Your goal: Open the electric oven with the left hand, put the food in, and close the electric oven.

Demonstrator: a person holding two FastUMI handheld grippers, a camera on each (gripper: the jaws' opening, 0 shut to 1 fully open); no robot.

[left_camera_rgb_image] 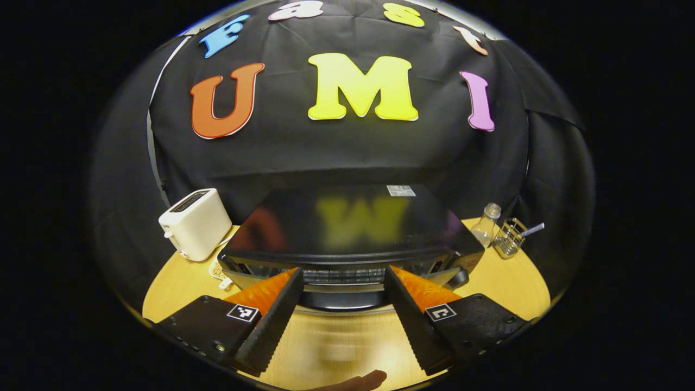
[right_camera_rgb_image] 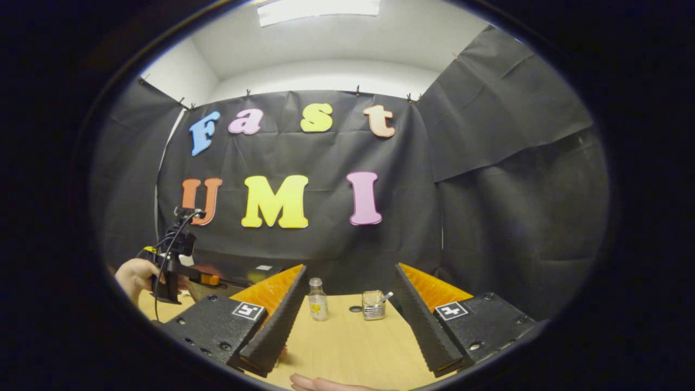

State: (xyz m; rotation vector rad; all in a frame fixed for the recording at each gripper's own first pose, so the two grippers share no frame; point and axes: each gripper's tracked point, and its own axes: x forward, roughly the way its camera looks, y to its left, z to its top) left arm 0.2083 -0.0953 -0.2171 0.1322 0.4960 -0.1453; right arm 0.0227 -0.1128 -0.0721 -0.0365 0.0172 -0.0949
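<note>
The left claw [left_camera_rgb_image: 343, 304] hung wide open with nothing between its fingers, poised just in front of the electric oven [left_camera_rgb_image: 347, 228]. The oven sat straight ahead of it on the wooden worktop [left_camera_rgb_image: 505, 282], its glossy black top facing up and the front edge with its vents and a curved dark handle lying between the two spread fingers, close to them but not visibly touched. Whether the door was shut or ajar could not be told from this angle. To the left of the claw and beside the oven stood a white toaster [left_camera_rgb_image: 194, 222]. To its right, past the oven's far corner, stood a small clear bottle [left_camera_rgb_image: 487, 224] and next to that a small glass container [left_camera_rgb_image: 509, 237] with a stick poking out.

The right claw [right_camera_rgb_image: 347, 317] was likewise wide open and empty, held above the worktop [right_camera_rgb_image: 353, 347]. The bottle [right_camera_rgb_image: 317, 298] and the glass container [right_camera_rgb_image: 373, 304] stood ahead between its fingers, well apart from them. Far off to its left, a hand [right_camera_rgb_image: 136, 277] gripped the other claw's handle. No food could be made out.
</note>
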